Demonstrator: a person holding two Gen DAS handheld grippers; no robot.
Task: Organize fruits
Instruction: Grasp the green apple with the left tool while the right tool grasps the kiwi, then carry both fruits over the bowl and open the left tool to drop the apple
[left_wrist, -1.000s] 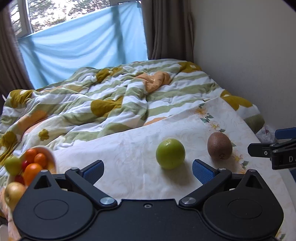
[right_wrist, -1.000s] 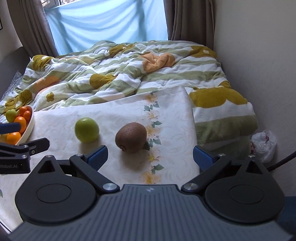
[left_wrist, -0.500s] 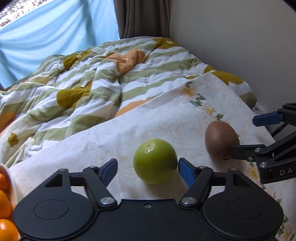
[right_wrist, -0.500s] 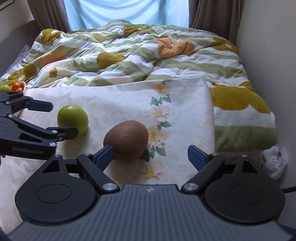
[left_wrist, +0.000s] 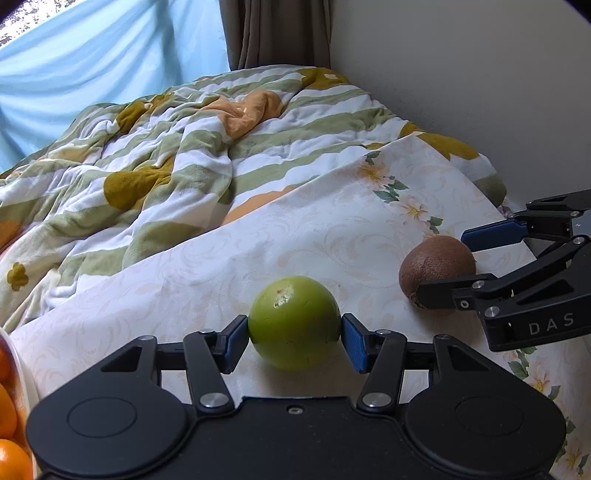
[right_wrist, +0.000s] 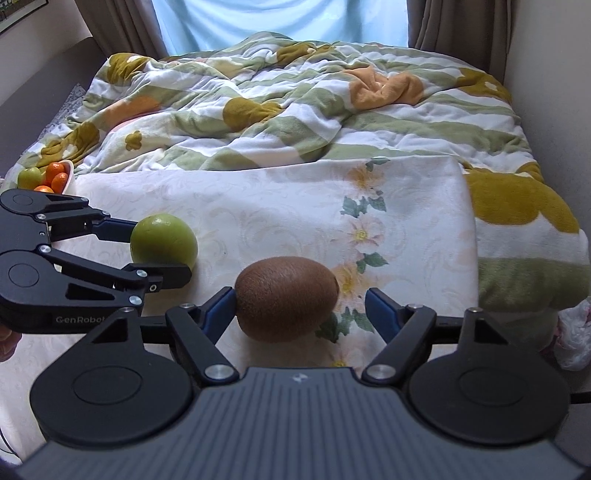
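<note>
Left wrist view, grip: the left gripper has its blue pads touching both sides of a round, smooth green fruit that sits on the cream floral cloth; it looks clenched on the fruit, which has not left the cloth.
Left wrist view, neighbour: the right gripper brackets a fuzzy brown oval kiwi, just beside the green fruit.
Left wrist view, cut off: at the left edge, only a sliver of a white bowl and small orange fruits shows.
Right wrist view, grip: the right gripper stands apart around the kiwi; the left pad meets the skin, the right pad is clear of it, so nothing is held.
Right wrist view, destination: the bowl of small oranges lies well apart at far left, likely where both fruits go.
Handling, green fruit: probably firm, fairly heavy and slick; the widest girth, where the pads sit now, is the safest hold.
Handling, kiwi: likely lighter, softer and bruisable; its fuzz should grip well across the short axis with gentle pressure.
Hard to tell: the undersides of both fruits are hidden, and the soft striped duvet under the cloth may let them roll.
</note>
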